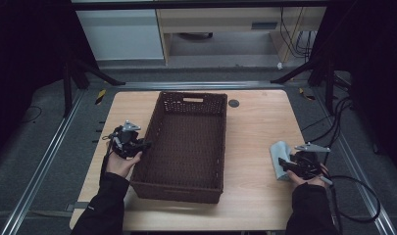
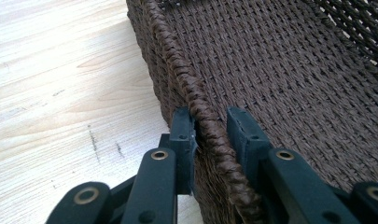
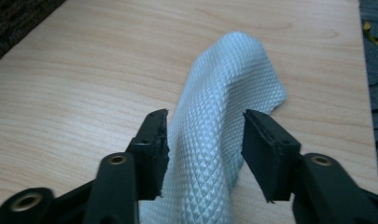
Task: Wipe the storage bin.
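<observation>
Pale cloth (image 3: pixel 224 135) lies between right tool's (image 3: pixel 205 149) parted jaws, untouched.

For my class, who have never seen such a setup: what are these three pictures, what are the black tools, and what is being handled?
A person holds a two-jaw hand tool in each hand. One camera looks down on the wooden table; the other two ride on the tools. The left gripper straddles the braided rim of the brown woven basket, seemingly clamped on it. The right gripper has a pale blue textured cloth between its jaws, which do not press on it.
</observation>
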`<state>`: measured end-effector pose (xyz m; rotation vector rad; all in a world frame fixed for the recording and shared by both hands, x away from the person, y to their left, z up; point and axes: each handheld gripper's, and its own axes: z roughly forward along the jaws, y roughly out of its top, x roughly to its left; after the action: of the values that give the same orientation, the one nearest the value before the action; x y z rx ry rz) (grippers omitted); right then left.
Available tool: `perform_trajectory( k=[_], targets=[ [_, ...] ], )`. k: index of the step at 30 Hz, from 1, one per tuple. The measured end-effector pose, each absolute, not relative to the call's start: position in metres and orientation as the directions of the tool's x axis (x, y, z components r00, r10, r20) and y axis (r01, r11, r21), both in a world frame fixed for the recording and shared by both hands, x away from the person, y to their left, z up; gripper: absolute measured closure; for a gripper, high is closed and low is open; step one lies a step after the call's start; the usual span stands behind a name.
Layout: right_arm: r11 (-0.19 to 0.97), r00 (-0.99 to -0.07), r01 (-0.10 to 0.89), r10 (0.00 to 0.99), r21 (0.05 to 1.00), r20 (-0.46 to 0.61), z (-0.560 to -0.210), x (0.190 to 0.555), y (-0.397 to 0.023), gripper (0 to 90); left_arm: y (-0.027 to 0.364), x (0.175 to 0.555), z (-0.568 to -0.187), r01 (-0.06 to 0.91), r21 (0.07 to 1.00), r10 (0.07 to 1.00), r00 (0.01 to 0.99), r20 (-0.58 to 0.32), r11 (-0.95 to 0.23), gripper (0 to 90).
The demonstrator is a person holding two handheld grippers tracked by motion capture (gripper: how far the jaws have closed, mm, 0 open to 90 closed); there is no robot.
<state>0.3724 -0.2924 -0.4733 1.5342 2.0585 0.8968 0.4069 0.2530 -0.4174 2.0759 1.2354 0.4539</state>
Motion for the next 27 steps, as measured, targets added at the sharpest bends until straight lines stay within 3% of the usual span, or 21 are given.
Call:
perform_trajectory(
  k=[11, 27],
  targets=[
    [0.210, -0.323, 0.723, 0.945, 0.658, 0.054, -0.481, 0.380, -0.290, 80.3, 0.253, 0.409, -0.417, 0.641, 0.698, 0.869, 0.492, -0.054, -0.320, 73.1],
    [0.200, -0.379, 0.640, 0.922, 0.742, 0.078, -0.455, 0.393, -0.273, 82.2, 0.246, 0.408, -0.417, 0.644, 0.702, 0.865, 0.496, -0.080, -0.304, 73.6]
  ],
)
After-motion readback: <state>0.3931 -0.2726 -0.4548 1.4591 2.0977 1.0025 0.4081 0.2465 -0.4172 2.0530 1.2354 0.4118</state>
